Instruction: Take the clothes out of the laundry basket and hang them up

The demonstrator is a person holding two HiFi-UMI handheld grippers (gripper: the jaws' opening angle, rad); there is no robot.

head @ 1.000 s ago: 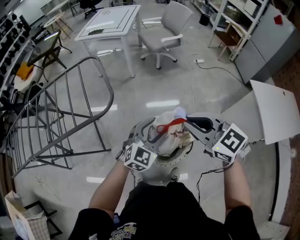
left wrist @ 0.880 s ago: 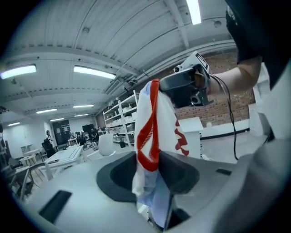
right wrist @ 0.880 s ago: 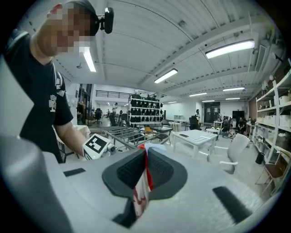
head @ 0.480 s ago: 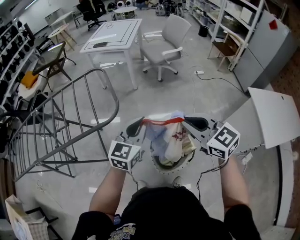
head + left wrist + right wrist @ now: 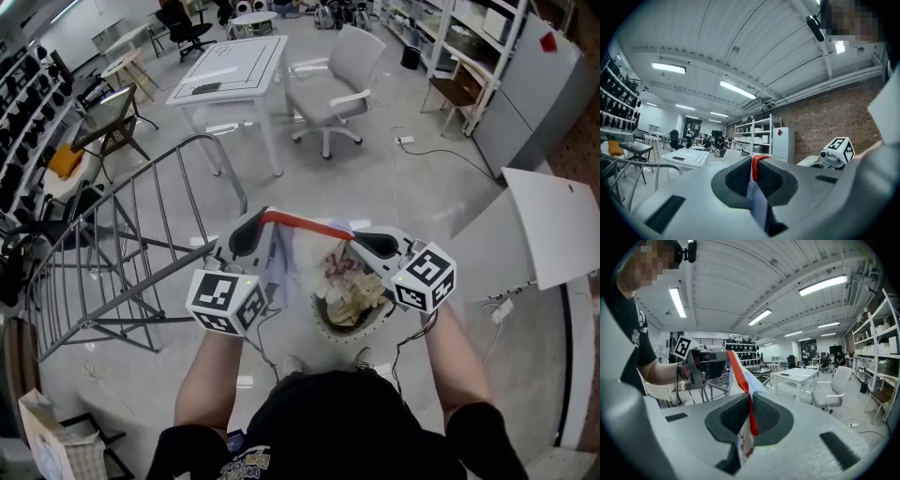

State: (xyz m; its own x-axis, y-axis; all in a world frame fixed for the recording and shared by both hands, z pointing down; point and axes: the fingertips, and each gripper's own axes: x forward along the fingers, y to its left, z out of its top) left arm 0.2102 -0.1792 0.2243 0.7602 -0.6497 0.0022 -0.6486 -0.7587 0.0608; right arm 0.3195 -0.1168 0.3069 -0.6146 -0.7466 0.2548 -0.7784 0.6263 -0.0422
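Note:
A light garment with a red trim edge (image 5: 307, 225) is stretched between my two grippers above the round laundry basket (image 5: 323, 323). My left gripper (image 5: 251, 232) is shut on the left end of the red edge (image 5: 758, 161), pale blue cloth hanging below it. My right gripper (image 5: 367, 244) is shut on the right end (image 5: 749, 420), white cloth with red print hanging under it. More crumpled clothes (image 5: 354, 295) lie in the basket. The metal drying rack (image 5: 122, 234) stands to the left of my left gripper.
A white table (image 5: 230, 75) and a grey office chair (image 5: 328, 89) stand farther off. A white board (image 5: 548, 230) lies at the right, shelves (image 5: 469, 37) behind it. A cable (image 5: 441, 155) runs across the grey floor.
My left gripper has closed on the garment's red edge. Both grippers have risen and spread apart, pulling the edge taut and lifting the cloth out of the basket.

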